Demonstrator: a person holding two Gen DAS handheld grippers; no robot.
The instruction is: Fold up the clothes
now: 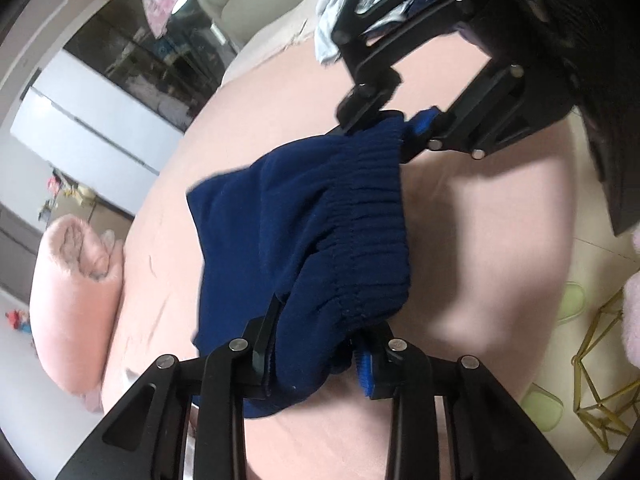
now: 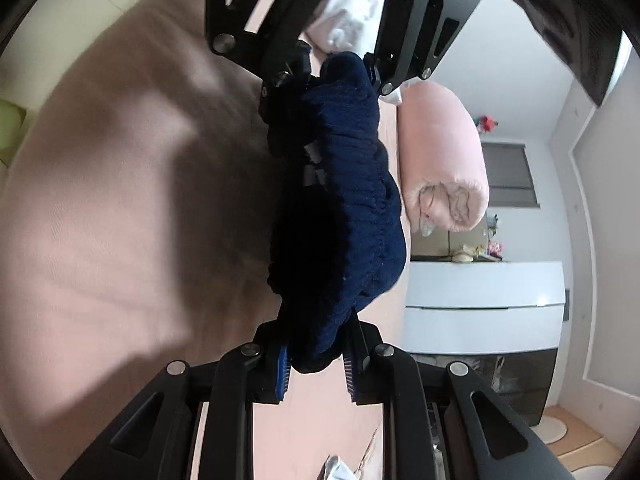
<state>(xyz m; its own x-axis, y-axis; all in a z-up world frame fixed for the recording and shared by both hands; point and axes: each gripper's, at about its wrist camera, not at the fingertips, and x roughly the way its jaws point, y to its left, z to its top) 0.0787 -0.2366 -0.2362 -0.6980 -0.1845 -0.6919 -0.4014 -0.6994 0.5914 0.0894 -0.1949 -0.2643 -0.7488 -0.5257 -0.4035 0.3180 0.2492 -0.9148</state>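
Note:
Navy blue shorts with a ribbed elastic waistband (image 1: 320, 216) hang in the air above a pink bed. My left gripper (image 1: 316, 360) is shut on one end of the waistband. My right gripper (image 1: 400, 128) is shut on the other end, opposite me. In the right wrist view the shorts (image 2: 352, 208) hang bunched between my right gripper (image 2: 316, 364) at the bottom and my left gripper (image 2: 336, 68) at the top. The legs of the shorts droop down toward the bed.
The pink bed sheet (image 1: 472, 240) spreads under the shorts. A rolled pink blanket (image 1: 76, 304) lies at one end, also in the right wrist view (image 2: 444, 160). A light blue garment (image 1: 332, 20) and white clothes (image 2: 348, 16) lie further off. A white cabinet (image 2: 484, 304) stands beside the bed.

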